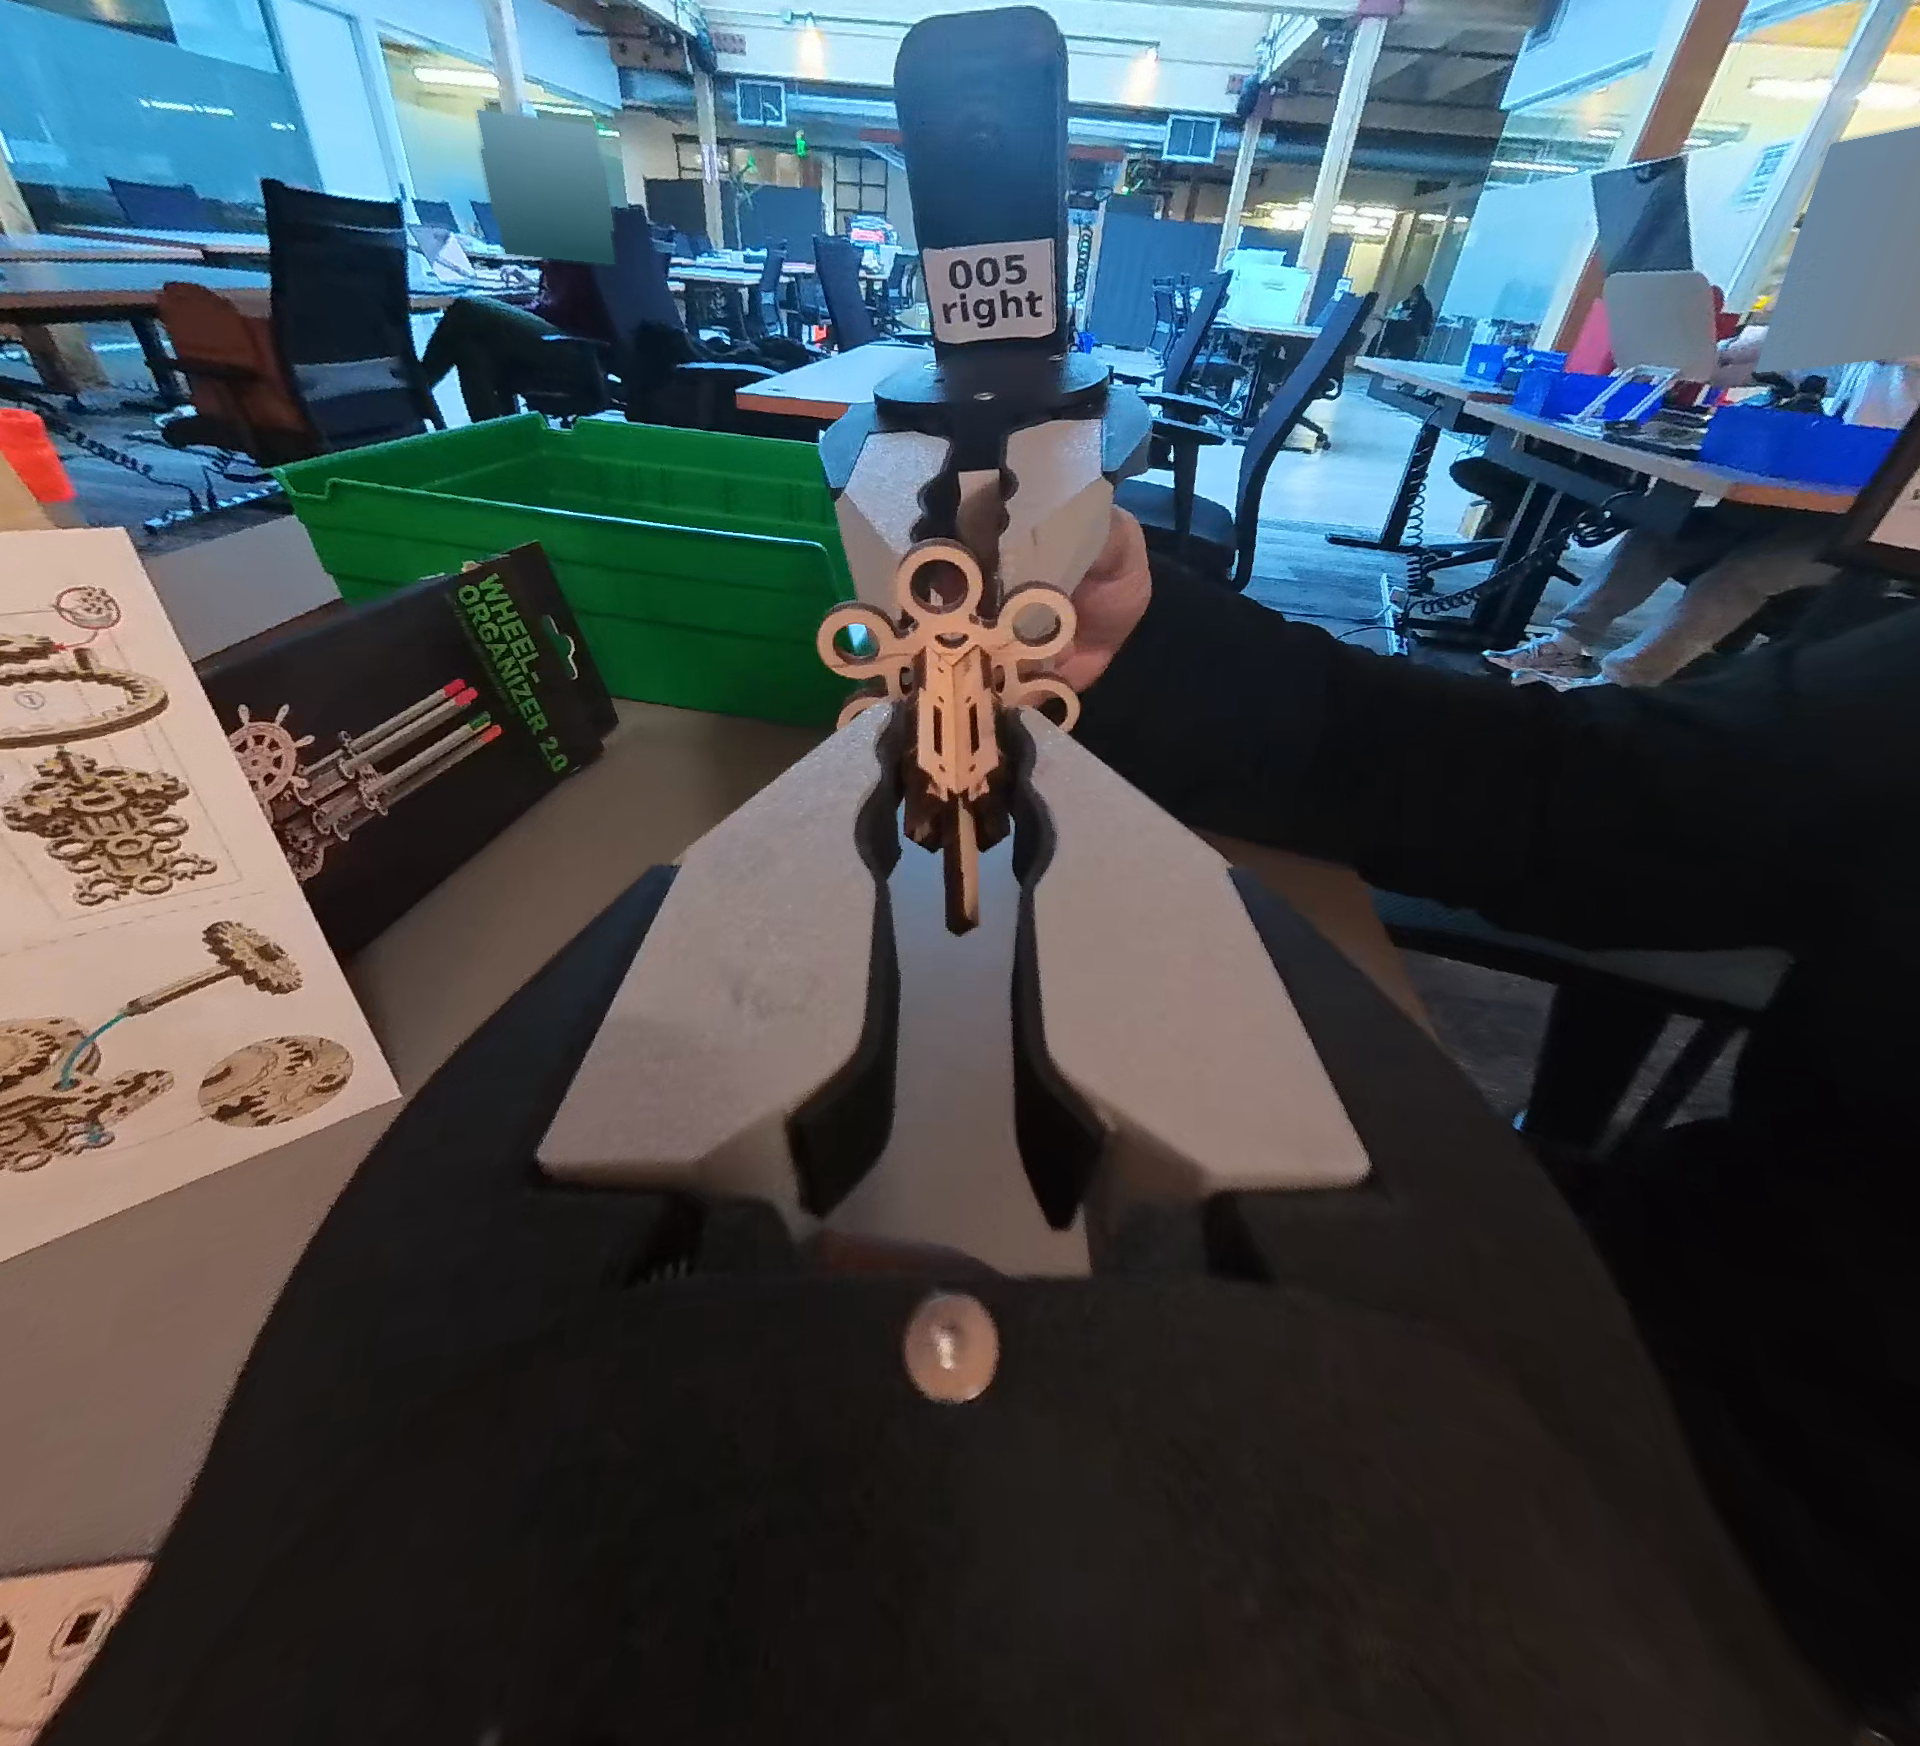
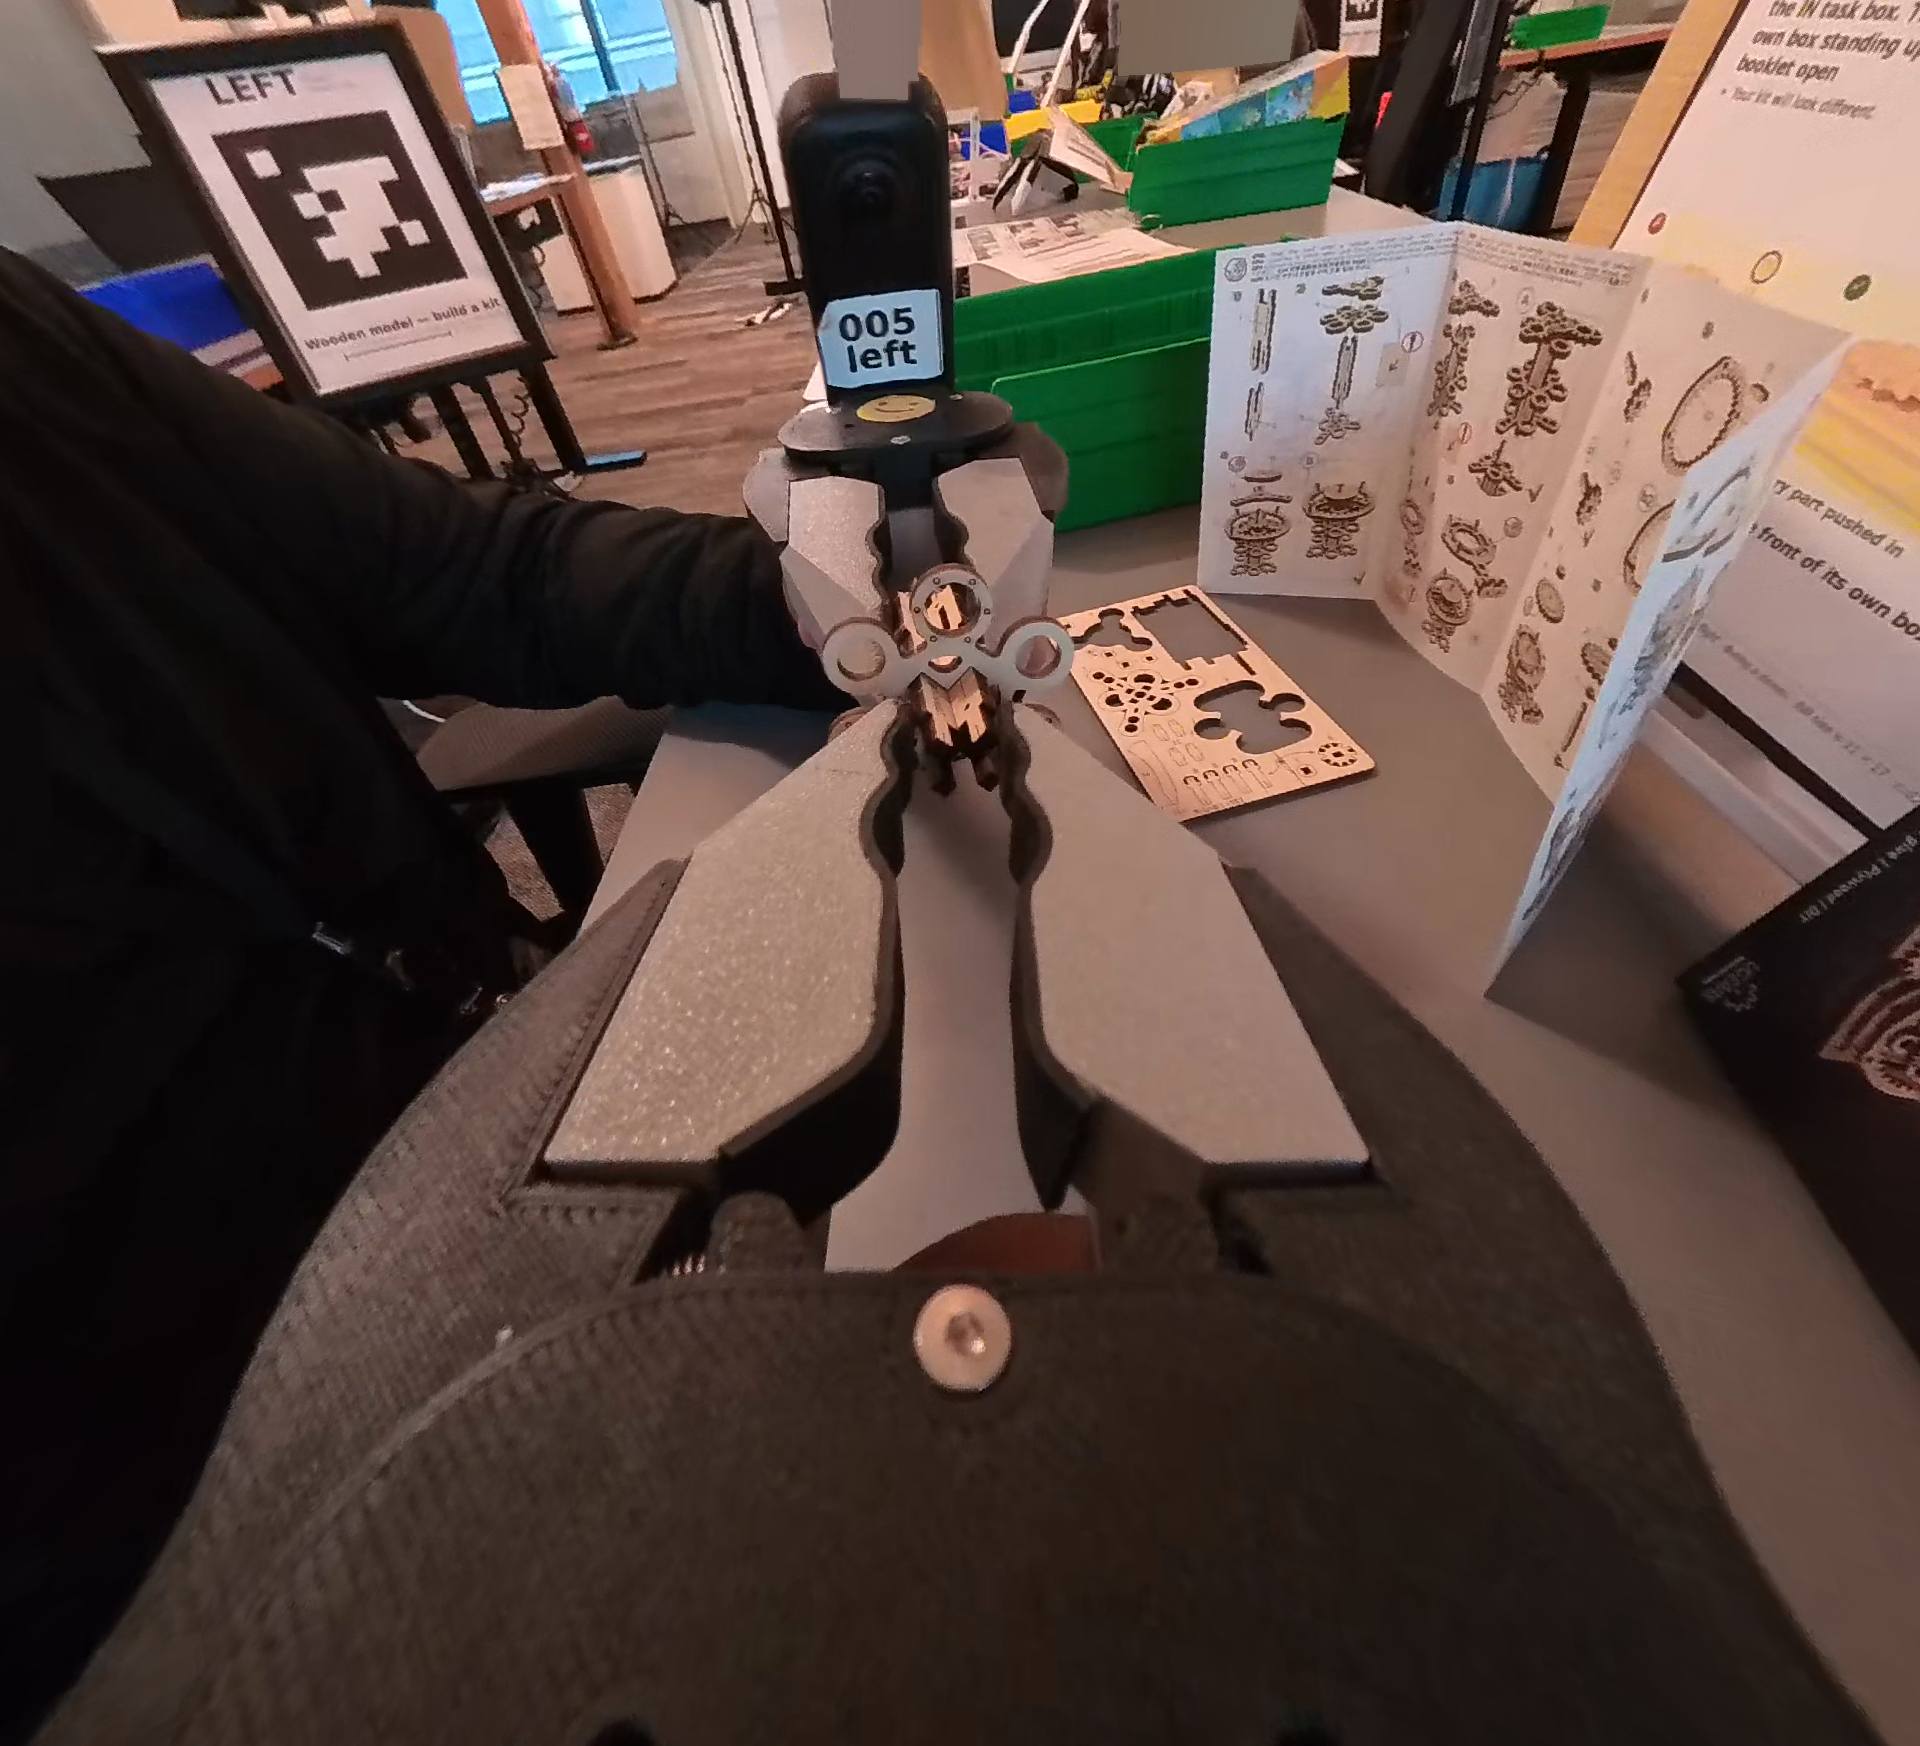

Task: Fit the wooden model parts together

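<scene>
A small wooden shaft (image 1: 948, 761) built from slotted strips carries a flat wooden plate of joined rings (image 1: 940, 631) across it. My left gripper (image 1: 951, 730) is shut on the near end of the shaft, and a thin strip sticks back between its fingers. My right gripper (image 1: 948, 553) faces it from the far side of the ringed plate. In the right wrist view, my right gripper (image 2: 951, 735) is shut on the other end of the shaft (image 2: 951, 725). The ringed plate (image 2: 951, 652) stands just beyond it, with the left gripper (image 2: 940, 590) behind. The assembly is held above the table edge.
A green bin (image 1: 582, 533), a black kit box (image 1: 416, 720) and an instruction sheet (image 1: 125, 865) lie on the grey table (image 1: 156, 1333). A punched wooden sheet (image 2: 1216, 720), a standing folded booklet (image 2: 1455, 470), more green bins (image 2: 1091, 408) and a marker sign (image 2: 322, 210) show in the right wrist view. The grippers are tip to tip, or close to it.
</scene>
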The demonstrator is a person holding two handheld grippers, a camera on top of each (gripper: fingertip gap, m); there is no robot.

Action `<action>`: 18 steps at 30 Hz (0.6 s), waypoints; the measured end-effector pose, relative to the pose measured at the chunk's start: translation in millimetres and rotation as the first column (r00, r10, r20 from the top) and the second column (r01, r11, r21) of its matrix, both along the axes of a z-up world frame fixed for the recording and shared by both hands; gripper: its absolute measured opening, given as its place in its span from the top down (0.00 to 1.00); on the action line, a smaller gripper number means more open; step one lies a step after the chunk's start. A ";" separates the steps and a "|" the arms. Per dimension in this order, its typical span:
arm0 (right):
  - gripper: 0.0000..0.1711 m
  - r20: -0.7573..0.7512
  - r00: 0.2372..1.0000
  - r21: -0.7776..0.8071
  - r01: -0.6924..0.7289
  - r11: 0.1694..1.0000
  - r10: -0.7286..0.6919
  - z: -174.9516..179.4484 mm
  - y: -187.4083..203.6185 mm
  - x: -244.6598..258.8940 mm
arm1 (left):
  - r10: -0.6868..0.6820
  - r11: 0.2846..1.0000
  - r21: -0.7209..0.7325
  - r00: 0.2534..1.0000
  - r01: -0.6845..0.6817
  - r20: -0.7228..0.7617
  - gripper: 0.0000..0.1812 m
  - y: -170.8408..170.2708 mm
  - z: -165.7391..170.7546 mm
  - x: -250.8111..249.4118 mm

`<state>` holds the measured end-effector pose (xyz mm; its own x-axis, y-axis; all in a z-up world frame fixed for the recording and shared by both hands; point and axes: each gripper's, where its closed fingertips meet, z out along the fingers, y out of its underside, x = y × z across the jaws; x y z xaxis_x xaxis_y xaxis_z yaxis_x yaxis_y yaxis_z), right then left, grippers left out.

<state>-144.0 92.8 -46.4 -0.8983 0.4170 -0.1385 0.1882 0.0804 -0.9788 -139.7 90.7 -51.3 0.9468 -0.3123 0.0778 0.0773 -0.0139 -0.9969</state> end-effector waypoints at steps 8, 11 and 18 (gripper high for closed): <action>0.94 -0.012 0.999 -0.050 -0.031 0.998 0.031 3.7 -3.6 1.2 | -0.021 1.000 -0.003 0.998 0.021 0.063 0.92 -0.4 3.1 1.0; 0.94 -0.046 0.999 -0.001 -0.013 1.000 0.013 0.5 -3.2 -1.0 | -0.020 0.999 -0.030 0.998 0.022 0.056 0.92 -0.5 0.2 -0.9; 0.94 -0.047 0.999 -0.006 -0.017 1.000 0.016 2.9 -0.5 1.8 | -0.014 1.000 -0.017 1.000 0.014 0.024 0.92 -3.2 2.9 -0.9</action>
<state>-142.2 92.4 -43.5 -0.9106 0.4014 -0.0984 0.1405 0.0769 -0.9871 -140.6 87.5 -48.5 0.9401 -0.3239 0.1062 0.1011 -0.0325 -0.9943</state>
